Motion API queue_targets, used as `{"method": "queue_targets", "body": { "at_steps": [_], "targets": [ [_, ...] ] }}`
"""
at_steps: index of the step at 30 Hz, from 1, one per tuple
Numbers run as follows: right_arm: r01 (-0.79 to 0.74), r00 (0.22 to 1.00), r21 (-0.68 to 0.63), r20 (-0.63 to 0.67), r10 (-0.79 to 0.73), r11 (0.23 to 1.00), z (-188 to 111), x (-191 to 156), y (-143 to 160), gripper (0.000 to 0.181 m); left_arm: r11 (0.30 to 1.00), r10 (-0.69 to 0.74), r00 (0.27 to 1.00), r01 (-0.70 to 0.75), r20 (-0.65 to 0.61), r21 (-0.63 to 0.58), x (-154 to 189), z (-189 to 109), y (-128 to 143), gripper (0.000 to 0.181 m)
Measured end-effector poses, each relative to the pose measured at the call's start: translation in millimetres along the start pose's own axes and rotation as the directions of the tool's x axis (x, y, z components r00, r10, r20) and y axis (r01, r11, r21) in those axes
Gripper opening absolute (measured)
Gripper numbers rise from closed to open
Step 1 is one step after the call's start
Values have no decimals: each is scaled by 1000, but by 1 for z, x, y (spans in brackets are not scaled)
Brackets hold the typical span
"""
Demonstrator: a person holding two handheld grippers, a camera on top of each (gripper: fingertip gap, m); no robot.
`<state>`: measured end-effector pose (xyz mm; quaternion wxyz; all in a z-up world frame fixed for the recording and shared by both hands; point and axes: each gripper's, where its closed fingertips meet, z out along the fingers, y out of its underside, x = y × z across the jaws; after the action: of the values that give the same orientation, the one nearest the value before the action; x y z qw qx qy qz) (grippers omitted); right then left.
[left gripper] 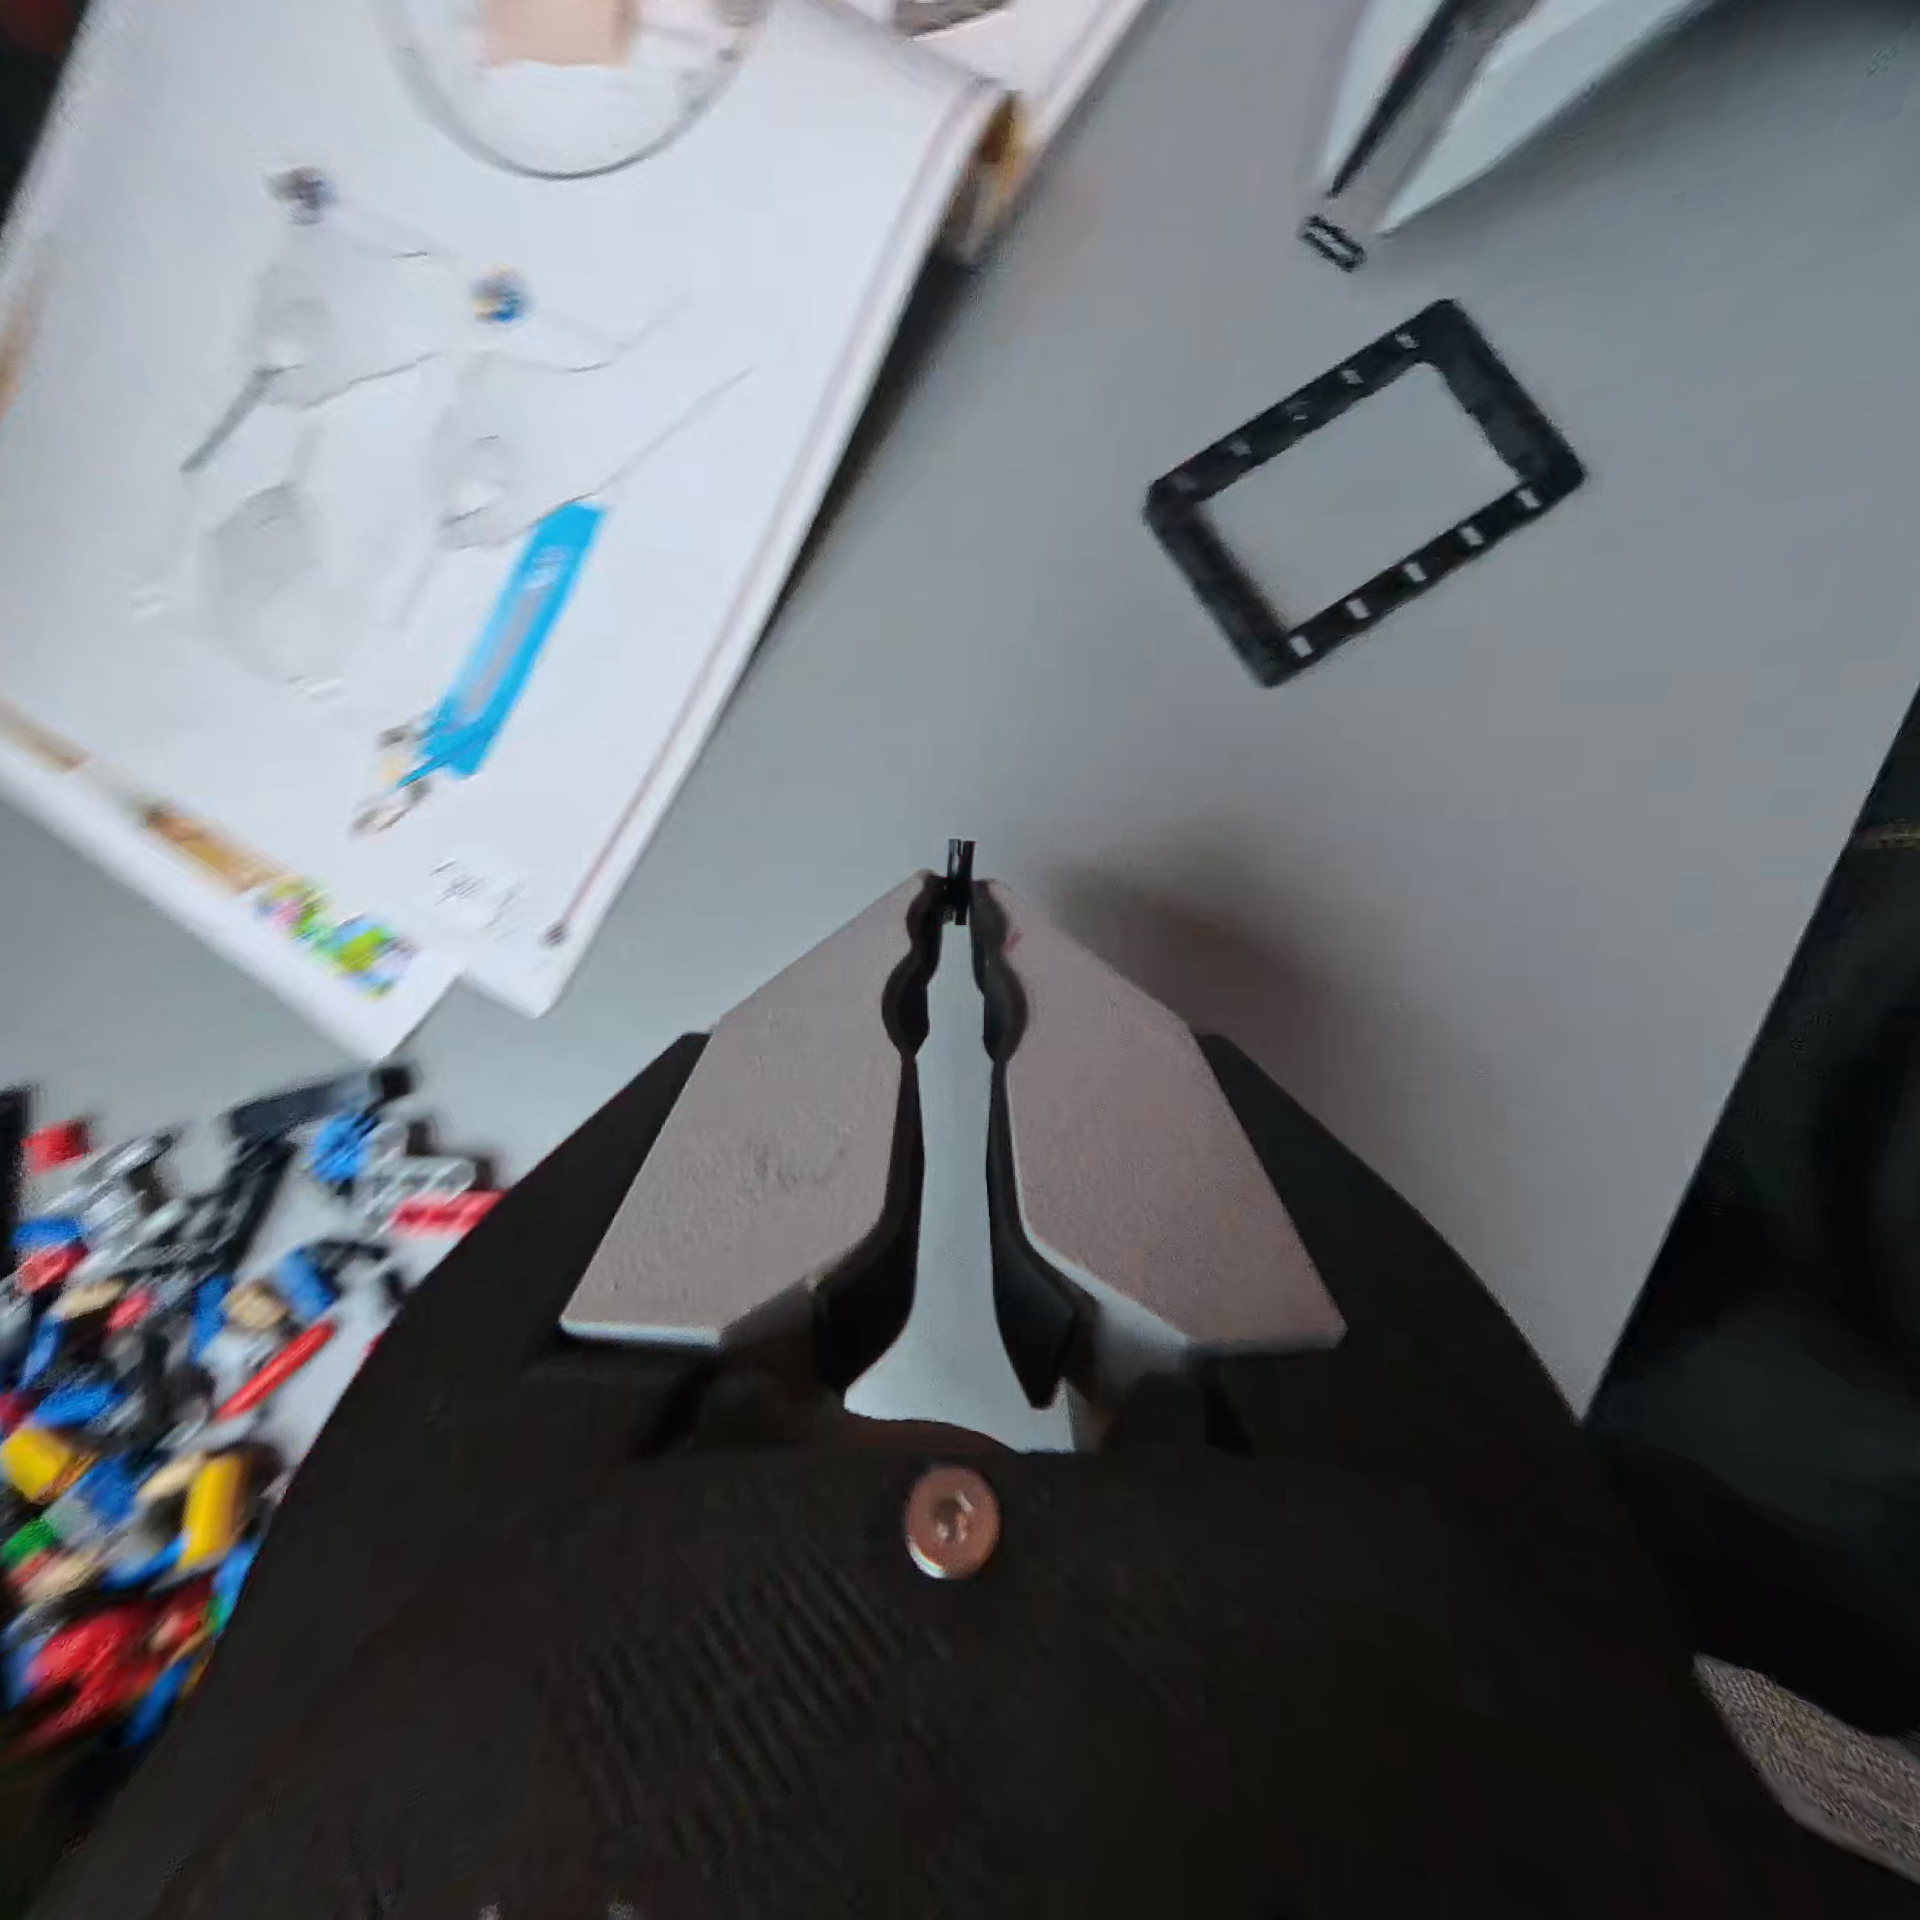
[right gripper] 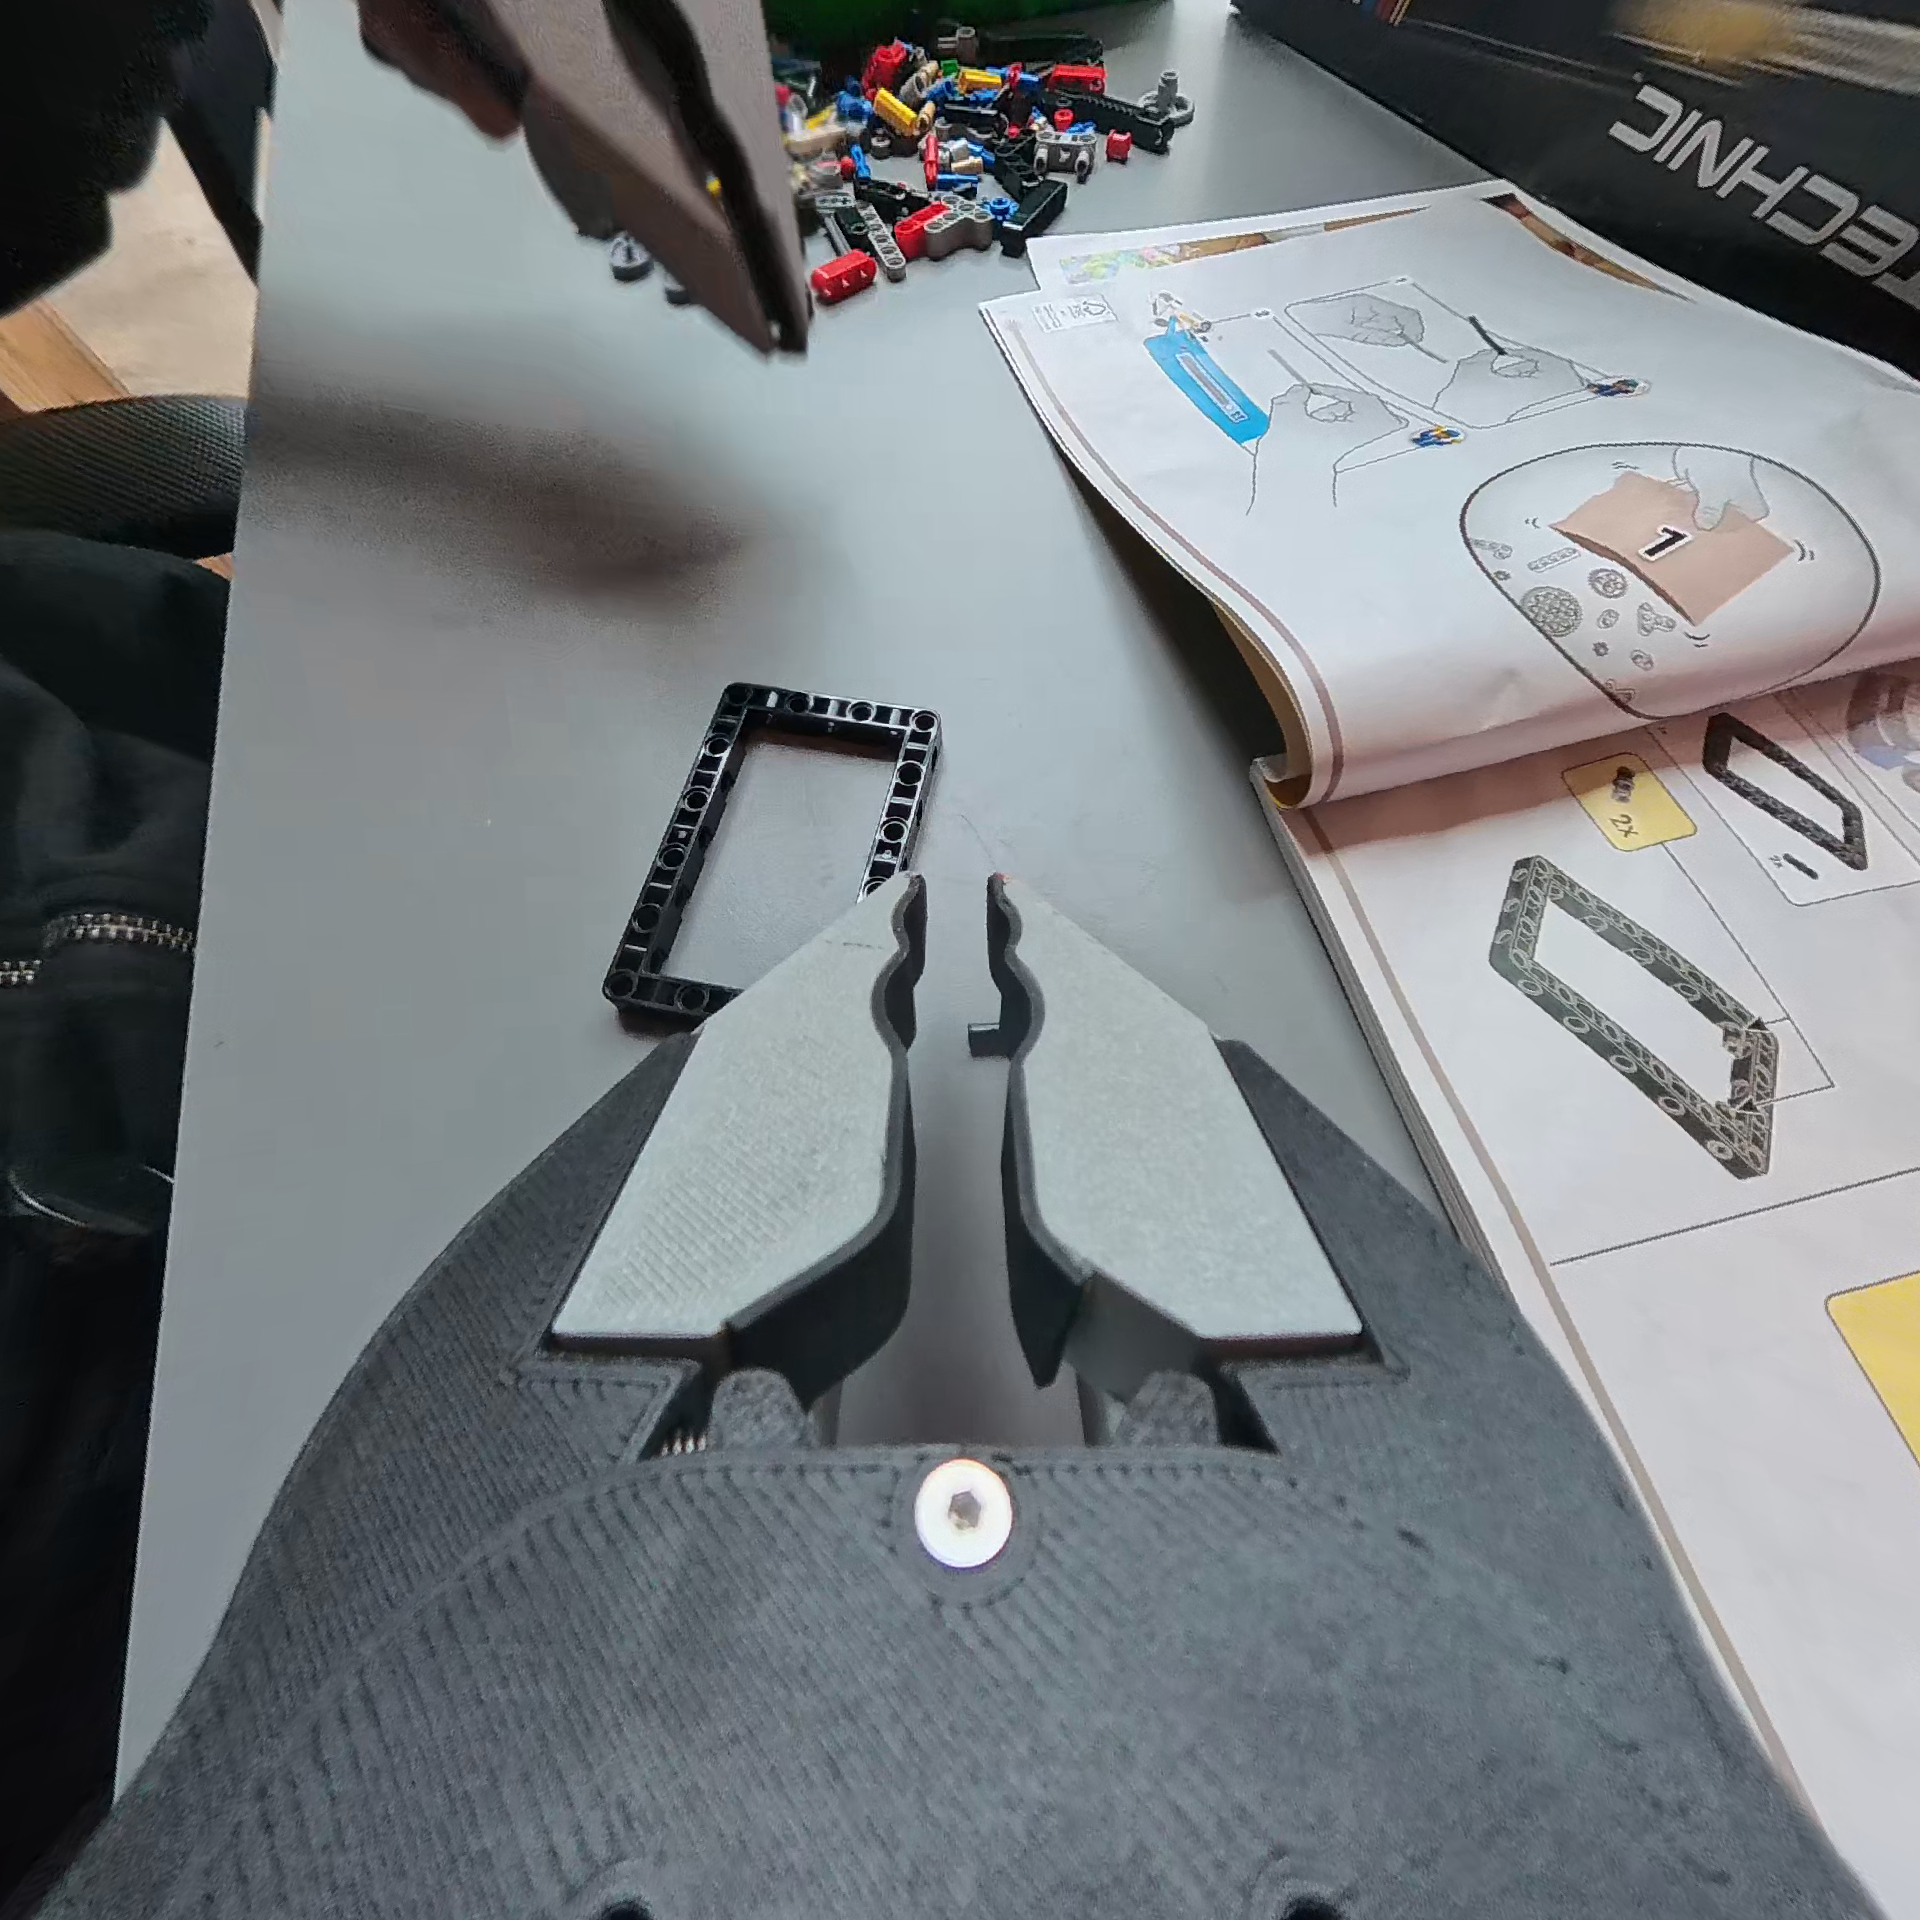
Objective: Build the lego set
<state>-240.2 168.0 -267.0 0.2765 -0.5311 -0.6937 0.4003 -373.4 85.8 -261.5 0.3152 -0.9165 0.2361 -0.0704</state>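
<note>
Pinching a tiny black pin (left gripper: pixel 958 883) at its very tips, the left gripper (left gripper: pixel 958 902) hangs above the table (left gripper: pixel 987 623); the black frame (left gripper: pixel 1361 488) lies flat ahead to its right. Right gripper (right gripper: pixel 954 888), parted and empty, sits nearer, frame's (right gripper: pixel 774 847) long axis running away, just left of its fingers.

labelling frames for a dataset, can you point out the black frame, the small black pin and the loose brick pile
black frame (right gripper: pixel 906 774): right wrist view, its right side beam
small black pin (left gripper: pixel 959 881): left wrist view, its middle
loose brick pile (right gripper: pixel 977 135): right wrist view, centre of heap
</note>
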Motion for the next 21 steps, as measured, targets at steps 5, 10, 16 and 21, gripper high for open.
{"method": "queue_targets", "body": {
  "at_steps": [5, 10, 16, 21],
  "targets": [
    [1, 1000, 21, -8, -1, 1000, -2, 1, -2, 8, 1000, 2, 993, -5, -121, -29, 38, 40, 0, 7],
    [-18, 1000, 60, -19, 19, 998, -6, 3, -7, 7, 1000, -23, 989, 22, -143, -10, 41, 42, -3, 22],
    [-105, 994, 162, -23, 110, 981, -18, 15, -18, 10, 997, -70, 997, 71, -30, 16, 13, 12, 6, 26],
    [-102, 994, 152, -17, 105, 983, -16, 13, -17, 9, 980, -198, 942, 193, 271, 45, -76, -54, 35, 21]
  ]
}}
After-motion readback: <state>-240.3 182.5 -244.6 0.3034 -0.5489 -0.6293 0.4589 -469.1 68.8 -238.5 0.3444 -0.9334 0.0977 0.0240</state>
